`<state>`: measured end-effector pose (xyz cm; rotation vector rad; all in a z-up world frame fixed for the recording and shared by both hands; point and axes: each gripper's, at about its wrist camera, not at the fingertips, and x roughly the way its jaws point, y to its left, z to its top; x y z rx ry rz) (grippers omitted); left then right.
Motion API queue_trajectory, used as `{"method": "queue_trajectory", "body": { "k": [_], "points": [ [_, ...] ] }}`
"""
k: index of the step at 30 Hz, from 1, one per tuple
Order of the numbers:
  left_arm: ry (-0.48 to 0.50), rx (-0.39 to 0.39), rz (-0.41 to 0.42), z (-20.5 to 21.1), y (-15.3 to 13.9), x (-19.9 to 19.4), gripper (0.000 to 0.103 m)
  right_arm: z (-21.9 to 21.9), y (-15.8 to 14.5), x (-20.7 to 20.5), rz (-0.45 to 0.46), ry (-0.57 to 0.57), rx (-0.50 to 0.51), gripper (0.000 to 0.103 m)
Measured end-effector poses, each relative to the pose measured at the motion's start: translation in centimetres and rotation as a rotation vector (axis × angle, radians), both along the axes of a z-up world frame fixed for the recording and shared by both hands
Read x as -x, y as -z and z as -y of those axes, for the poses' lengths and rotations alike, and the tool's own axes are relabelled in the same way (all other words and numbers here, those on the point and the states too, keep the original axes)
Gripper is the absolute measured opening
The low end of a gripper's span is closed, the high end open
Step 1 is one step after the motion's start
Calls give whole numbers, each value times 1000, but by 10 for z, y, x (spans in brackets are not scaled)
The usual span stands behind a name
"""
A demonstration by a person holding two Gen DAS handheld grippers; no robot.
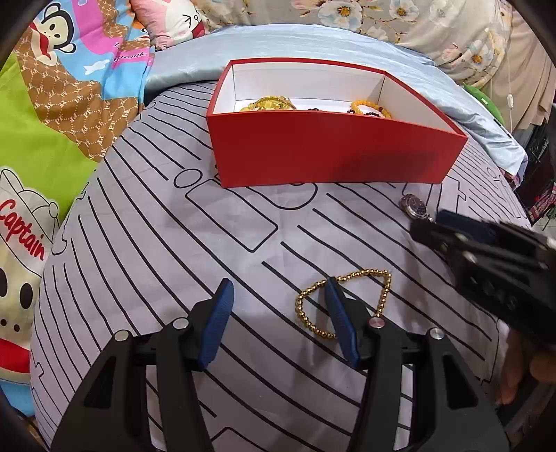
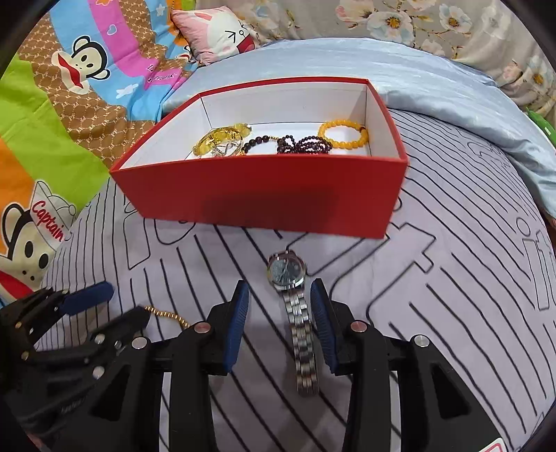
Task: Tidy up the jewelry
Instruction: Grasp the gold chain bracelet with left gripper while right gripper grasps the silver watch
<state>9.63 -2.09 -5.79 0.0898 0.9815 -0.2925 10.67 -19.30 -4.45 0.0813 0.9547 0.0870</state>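
Note:
A red box (image 1: 330, 153) with white inside stands on the striped grey sheet; it also shows in the right wrist view (image 2: 260, 194). Inside lie a yellow bead bracelet (image 2: 344, 134), dark bead strands (image 2: 302, 144) and an amber piece (image 2: 222, 139). A gold bead bracelet (image 1: 305, 306) lies on the sheet. My left gripper (image 1: 278, 288) is open, its right finger resting inside the bracelet's loop. A silver watch (image 2: 290, 278) lies in front of the box. My right gripper (image 2: 279, 288) is open, its fingers either side of the watch's band.
The striped sheet (image 1: 173, 243) covers a bed. A cartoon monkey blanket (image 1: 52, 87) lies to the left, a pale blue cover (image 2: 434, 80) and floral pillows (image 2: 451, 21) behind the box. The right gripper shows at the right in the left wrist view (image 1: 486, 250).

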Motion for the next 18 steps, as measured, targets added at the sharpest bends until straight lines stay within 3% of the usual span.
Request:
{"method": "queue_trajectory", "body": {
  "k": [5,7,14,16,18],
  "points": [
    [26,15,-4,1,-1,3,53,-5,1,-5,11,0,43,34],
    [34,10,1,4,0,5,53,-4,1,-4,12,14,60,22],
    [65,22,14,13,0,7,52,7,-1,8,10,59,-7,22],
    [69,25,23,14,1,8,48,10,-3,14,12,74,-31,22],
    [78,34,30,14,0,9,33,13,-5,19,15,87,-46,22]
  ]
}}
